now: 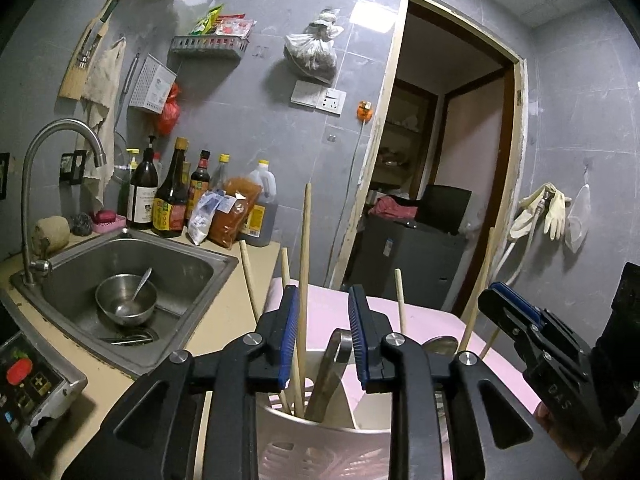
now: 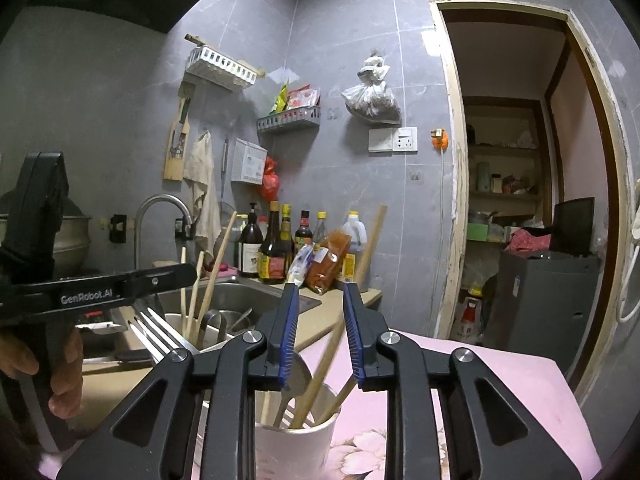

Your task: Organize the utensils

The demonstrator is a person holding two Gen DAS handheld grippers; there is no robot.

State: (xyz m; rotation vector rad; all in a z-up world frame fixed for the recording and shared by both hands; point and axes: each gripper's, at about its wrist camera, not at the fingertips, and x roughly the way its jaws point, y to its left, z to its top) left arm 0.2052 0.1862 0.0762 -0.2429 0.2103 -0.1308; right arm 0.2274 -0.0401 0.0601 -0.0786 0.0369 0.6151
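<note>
Left gripper (image 1: 323,334): I've got it narrowly parted; long chopstick (image 1: 305,264) leans by the 9 o'clock pad, unpinched.
Right gripper (image 2: 318,336): narrow gap, holding nothing.
Cups: slotted holder (image 1: 320,446) and white cup (image 2: 294,446) at 6 o'clock, collecting utensils upright.

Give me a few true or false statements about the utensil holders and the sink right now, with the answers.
1. A metal bowl with a spoon sits in the sink. True.
2. The left gripper is clamped on a fork. False: its jaws stand apart, one chopstick between them.
3. The white cup holds chopsticks. True.
4. The cup stands on a bare steel counter. False: it stands on a pink floral mat.
</note>
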